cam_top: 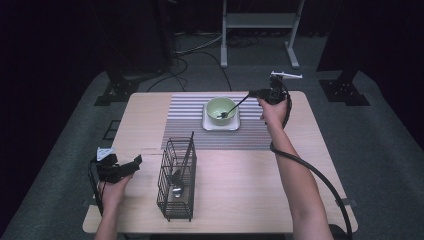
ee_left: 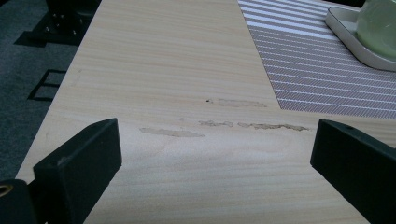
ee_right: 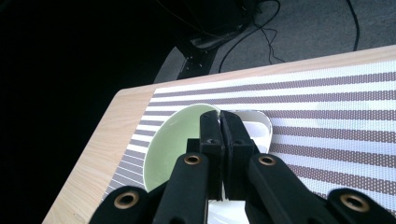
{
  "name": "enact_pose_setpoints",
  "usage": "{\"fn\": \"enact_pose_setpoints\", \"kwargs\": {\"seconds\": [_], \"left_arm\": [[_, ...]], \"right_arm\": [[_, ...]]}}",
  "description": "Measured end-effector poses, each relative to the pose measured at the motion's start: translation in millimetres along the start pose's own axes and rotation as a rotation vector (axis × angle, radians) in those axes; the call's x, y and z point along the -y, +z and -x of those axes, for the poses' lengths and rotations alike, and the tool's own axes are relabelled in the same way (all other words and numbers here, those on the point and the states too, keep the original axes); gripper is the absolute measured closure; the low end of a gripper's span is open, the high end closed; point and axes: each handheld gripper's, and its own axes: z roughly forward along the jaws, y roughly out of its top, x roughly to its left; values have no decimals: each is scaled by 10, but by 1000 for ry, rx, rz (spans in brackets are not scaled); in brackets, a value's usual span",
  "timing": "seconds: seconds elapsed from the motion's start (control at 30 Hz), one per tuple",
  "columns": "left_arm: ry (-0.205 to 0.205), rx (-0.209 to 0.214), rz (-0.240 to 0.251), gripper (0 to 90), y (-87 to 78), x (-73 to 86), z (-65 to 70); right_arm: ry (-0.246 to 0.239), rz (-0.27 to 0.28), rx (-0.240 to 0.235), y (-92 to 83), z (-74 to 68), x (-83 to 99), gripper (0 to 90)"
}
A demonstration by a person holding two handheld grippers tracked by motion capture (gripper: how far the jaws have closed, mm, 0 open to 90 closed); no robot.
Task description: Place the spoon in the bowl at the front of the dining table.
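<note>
Right gripper [cam_top: 252, 93] slants spoon [cam_top: 234, 106] down-left into bowl [cam_top: 221, 111].

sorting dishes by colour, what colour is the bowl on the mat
Pale green bowl, sitting on a white square plate; clearest in the high view.

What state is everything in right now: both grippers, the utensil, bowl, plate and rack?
Right gripper: shut on the black utensil's handle.
Black utensil: slanted, its head down inside the bowl.
Green bowl: upright on the plate.
White square plate: flat on the striped placemat.
Left gripper: open, nothing between its jaws, above bare table.
Black wire rack: upright, a spoon standing inside.
</note>
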Motion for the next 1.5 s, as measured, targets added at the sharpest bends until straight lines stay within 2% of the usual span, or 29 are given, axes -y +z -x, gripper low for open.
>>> {"fn": "enact_pose_setpoints", "kwargs": {"seconds": [0.43, 0.63, 0.87, 0.97, 1.27, 1.37, 1.43, 1.5], "left_arm": [[-2, 7, -4, 8, 10, 6, 16], [-13, 3, -5, 8, 12, 6, 1], [-9, 8, -4, 8, 14, 6, 9], [-9, 9, -6, 8, 11, 11, 6], [-3, 10, -10, 8, 4, 15, 5], [1, 9, -9, 8, 10, 12, 14], [0, 9, -10, 8, 12, 14, 14], [-2, 8, -9, 8, 8, 14, 11]], "right_arm": [[3, -21, 4, 79, 53, 35, 875], [15, -34, 13, 117, 124, 74, 876], [12, -58, 16, 167, 147, 113, 848], [28, -53, 9, 165, 153, 132, 823], [29, -76, -14, 149, 154, 171, 679], [20, -86, -18, 122, 154, 181, 632], [17, -92, -17, 105, 158, 188, 567], [8, -92, -16, 89, 172, 203, 553]]}}
